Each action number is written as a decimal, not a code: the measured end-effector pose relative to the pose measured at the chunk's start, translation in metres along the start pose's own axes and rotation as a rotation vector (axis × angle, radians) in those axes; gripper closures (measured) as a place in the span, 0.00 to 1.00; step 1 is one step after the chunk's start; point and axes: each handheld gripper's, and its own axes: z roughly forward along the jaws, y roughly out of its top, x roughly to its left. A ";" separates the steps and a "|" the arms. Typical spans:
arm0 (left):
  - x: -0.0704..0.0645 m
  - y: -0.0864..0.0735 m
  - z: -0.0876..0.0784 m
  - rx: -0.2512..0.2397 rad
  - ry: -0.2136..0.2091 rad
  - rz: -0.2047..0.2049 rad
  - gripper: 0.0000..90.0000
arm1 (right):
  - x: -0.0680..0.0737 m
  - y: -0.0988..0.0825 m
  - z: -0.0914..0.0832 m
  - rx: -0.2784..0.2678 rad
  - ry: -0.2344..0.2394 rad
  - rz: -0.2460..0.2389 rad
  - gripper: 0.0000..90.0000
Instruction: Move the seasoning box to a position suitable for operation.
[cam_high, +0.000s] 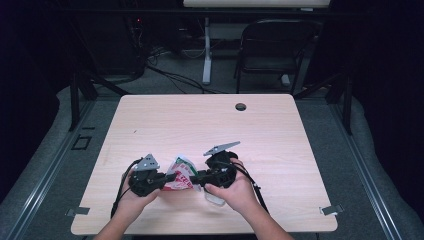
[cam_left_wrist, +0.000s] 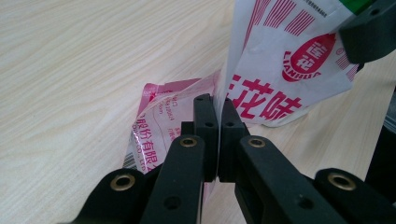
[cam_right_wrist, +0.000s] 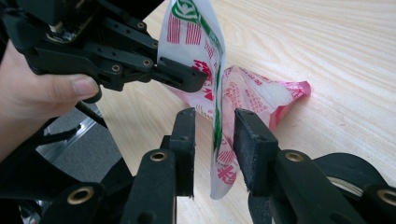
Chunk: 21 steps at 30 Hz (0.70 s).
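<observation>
Table of pale wood is taking up the middle of the high view, one round hole near its far edge, one black chair sitting behind on grey floor in a dark room. Two hands are working near the front edge, one packet between the left gripper and right gripper.

Left gripper view: jaws are pinching tight on the packet's edge, with the red-and-white bag standing up off the wood.

Right gripper view: jaws are sitting part open around the packet's thin edge, can't tell if they're touching it.
</observation>
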 end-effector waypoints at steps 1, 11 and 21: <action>0.000 0.000 0.000 0.001 -0.001 0.000 1.00 | 0.000 0.000 -0.002 -0.008 -0.001 0.005 0.77; 0.002 0.000 0.000 0.000 0.001 -0.007 1.00 | 0.000 0.003 -0.017 -0.038 0.040 0.041 0.77; 0.001 0.000 0.000 0.002 0.003 -0.004 1.00 | 0.002 0.003 -0.012 -0.006 0.044 0.054 0.77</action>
